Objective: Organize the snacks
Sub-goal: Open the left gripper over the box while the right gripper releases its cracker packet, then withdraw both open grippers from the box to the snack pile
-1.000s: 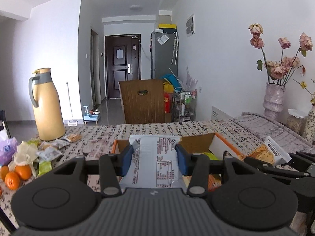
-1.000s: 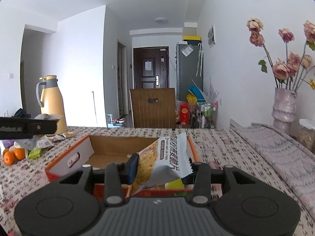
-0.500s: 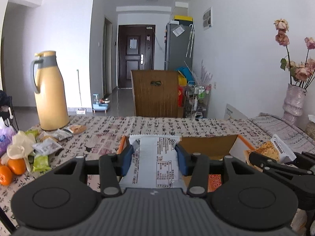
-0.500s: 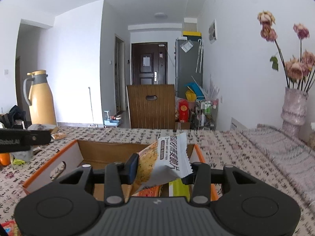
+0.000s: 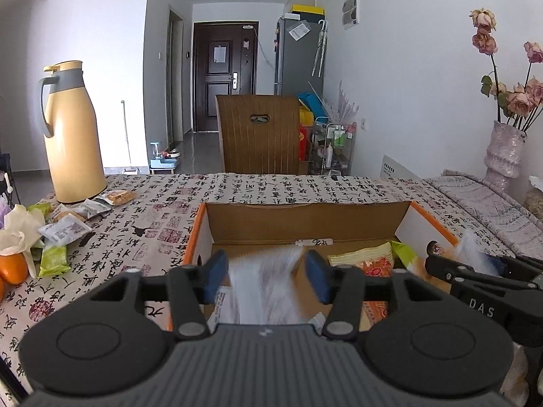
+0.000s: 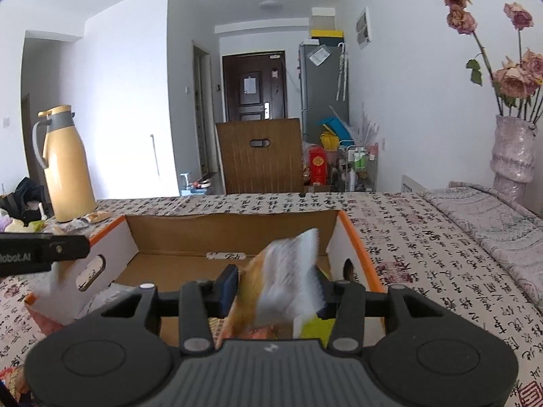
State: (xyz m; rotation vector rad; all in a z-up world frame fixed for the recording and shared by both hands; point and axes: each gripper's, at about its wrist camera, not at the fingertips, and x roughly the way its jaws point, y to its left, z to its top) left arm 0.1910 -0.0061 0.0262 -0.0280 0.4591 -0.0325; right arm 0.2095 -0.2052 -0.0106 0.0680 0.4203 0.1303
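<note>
Both grippers opening over the cardboard box (image 5: 305,218): L gripper (image 5: 266,274) w/ blurred white snack packet (image 5: 263,281) loose btwn its jaws, R gripper (image 6: 276,286) w/ orange-white packet (image 6: 281,281) likewise, each packet directly above box floor, so both drop straight in.

worktop cloth (image 5: 271,190): cream, printed with black calligraphy and red seal stamps
box (image 5: 431,220): brown cardboard inside, white outside, orange rim
jug (image 5: 73,135): pale yellow, grey collar and handle
oranges (image 5: 13,268): bright orange
loose packets (image 5: 54,261): lime green and white
fingers (image 5: 217,271): blue pads on black arms
packet (image 6: 285,288): white and orange-yellow
vase (image 6: 514,151): mottled pinkish grey
roses (image 6: 516,78): faded pink
</note>
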